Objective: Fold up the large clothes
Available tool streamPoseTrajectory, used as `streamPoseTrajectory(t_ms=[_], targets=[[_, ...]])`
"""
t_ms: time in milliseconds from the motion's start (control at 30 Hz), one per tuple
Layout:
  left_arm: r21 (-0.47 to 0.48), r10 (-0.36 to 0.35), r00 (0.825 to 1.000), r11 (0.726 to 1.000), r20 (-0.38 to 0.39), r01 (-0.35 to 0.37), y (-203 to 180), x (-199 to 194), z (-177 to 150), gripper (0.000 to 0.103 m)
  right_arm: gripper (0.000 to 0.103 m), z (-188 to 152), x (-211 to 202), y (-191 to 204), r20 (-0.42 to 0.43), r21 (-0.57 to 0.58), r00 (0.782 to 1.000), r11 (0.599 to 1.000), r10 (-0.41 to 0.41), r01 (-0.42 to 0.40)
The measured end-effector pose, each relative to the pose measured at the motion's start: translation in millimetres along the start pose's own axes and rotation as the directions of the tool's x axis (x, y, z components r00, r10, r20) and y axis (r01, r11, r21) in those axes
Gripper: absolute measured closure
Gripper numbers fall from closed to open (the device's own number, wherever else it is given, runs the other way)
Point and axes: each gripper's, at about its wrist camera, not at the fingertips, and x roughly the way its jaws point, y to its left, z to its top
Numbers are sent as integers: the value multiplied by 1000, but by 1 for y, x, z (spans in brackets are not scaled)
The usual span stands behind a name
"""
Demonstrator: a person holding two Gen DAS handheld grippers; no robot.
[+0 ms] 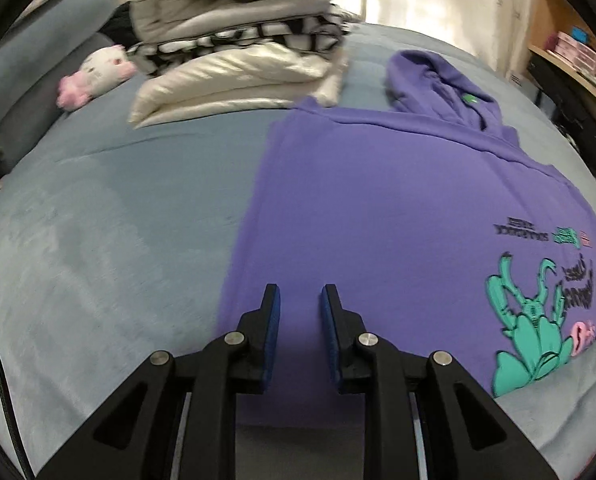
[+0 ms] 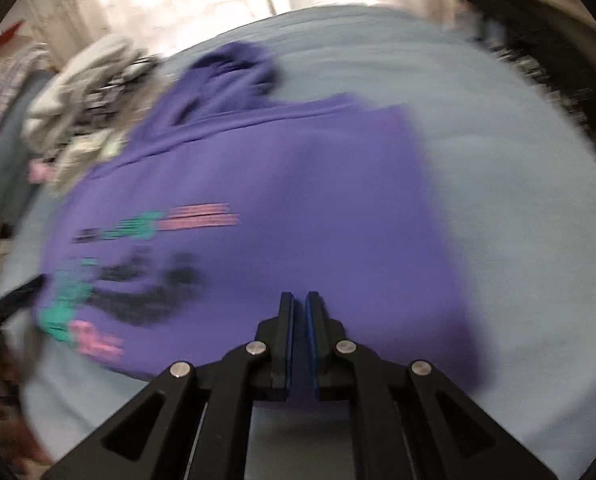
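A purple hoodie (image 1: 378,208) with teal and pink print lies flat on the blue-grey bed, sides folded in, hood (image 1: 430,76) at the far end. My left gripper (image 1: 300,294) is open and empty, above the hoodie's near left part. In the right wrist view, which is blurred by motion, the hoodie (image 2: 298,200) fills the middle. My right gripper (image 2: 300,300) has its jaws nearly closed with a thin gap, nothing between them, over the hoodie's near right part.
A stack of folded white and black-patterned bedding (image 1: 237,52) sits at the far left of the bed (image 1: 97,220). A white and pink plush toy (image 1: 97,72) lies beside grey pillows (image 1: 29,72). A wooden shelf (image 1: 578,52) stands at the right.
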Motion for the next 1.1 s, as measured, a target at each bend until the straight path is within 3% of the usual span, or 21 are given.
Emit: streamPoseTrajectory(t_ms=[67, 200, 367, 500, 633, 767, 867, 1100], targets=[[-19, 6, 1000, 1000, 6, -6, 5, -2, -4, 79, 98, -6, -8, -21, 27, 29, 998, 998, -62, 61], [-54, -6, 1000, 999, 16, 7, 11, -1, -8, 78, 100, -17, -19, -52, 48, 133, 998, 991, -36, 30], [-32, 24, 999, 999, 32, -23, 8, 2, -6, 77, 98, -19, -15, -46, 47, 121, 997, 991, -66, 60], [-51, 6, 1000, 999, 30, -5, 9, 1, -7, 75, 97, -18, -10, -47, 46, 145, 997, 988, -56, 49], [-57, -21, 999, 998, 31, 23, 9, 2, -7, 67, 97, -20, -8, -53, 43, 187, 999, 982, -22, 13], [-39, -39, 999, 998, 31, 41, 3, 2, -7, 50, 97, -21, -8, -51, 44, 179, 998, 984, -33, 24], [-27, -41, 999, 999, 34, 42, -1, 1, -8, 43, 97, -20, -7, -48, 49, 168, 998, 985, -48, 39], [-24, -37, 999, 999, 38, 37, -4, 1, -8, 39, 92, -21, -7, -46, 58, 154, 997, 987, -53, 43]])
